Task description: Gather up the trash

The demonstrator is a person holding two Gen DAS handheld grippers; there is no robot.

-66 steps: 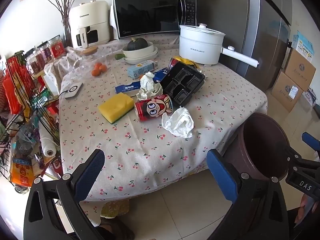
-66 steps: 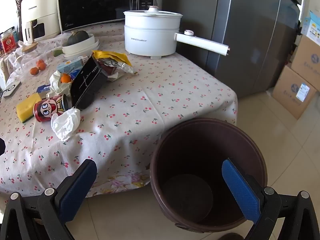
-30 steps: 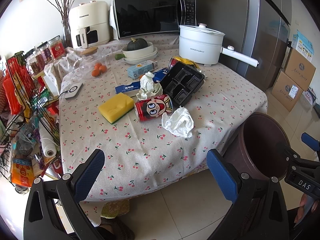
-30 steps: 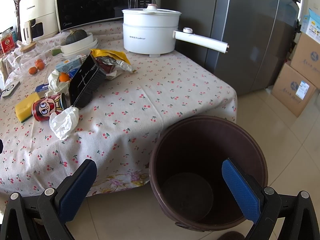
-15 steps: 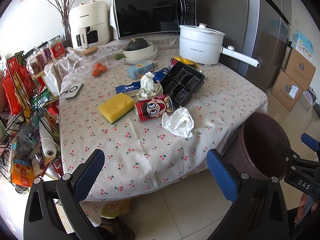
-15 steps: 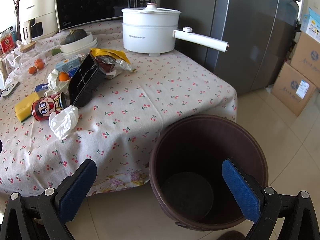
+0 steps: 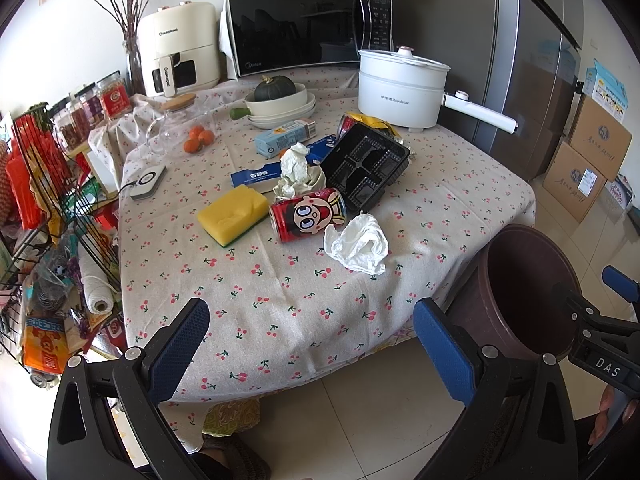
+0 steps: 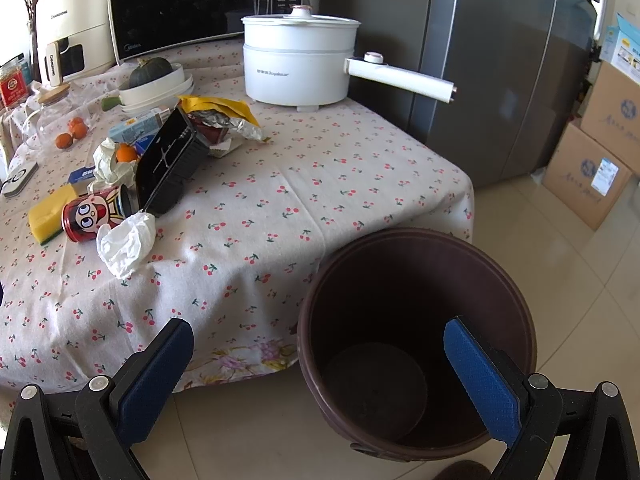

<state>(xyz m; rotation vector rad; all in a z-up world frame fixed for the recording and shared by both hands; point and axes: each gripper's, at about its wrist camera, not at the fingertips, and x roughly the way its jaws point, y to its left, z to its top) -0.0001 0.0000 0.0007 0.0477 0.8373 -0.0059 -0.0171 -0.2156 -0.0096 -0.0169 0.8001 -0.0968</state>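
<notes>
White tissue [image 7: 357, 249] lies ahead of the left gripper [image 7: 312, 336], beside the can [image 7: 307, 213]; the bin [image 8: 416, 340] sits under the right gripper [image 8: 320, 364].
Both grippers gape, empty. Tissue looks light and soft: pinch its crumpled top. Can probably rolls. Tray [image 7: 365, 167] and sponge [image 7: 233, 213] crowd behind.

A matt cloth [image 7: 288, 300] printed with cherries covers the surface, carrying crumpled white paper [image 7: 357, 245], a glossy metal can [image 7: 307, 213] and a rough yellow sponge [image 7: 233, 213]. The black tray [image 7: 365, 167] looks like shiny plastic, the brown bin [image 8: 416, 252] like smooth matt plastic. The floor tiles [image 8: 580, 280] are glossy.
</notes>
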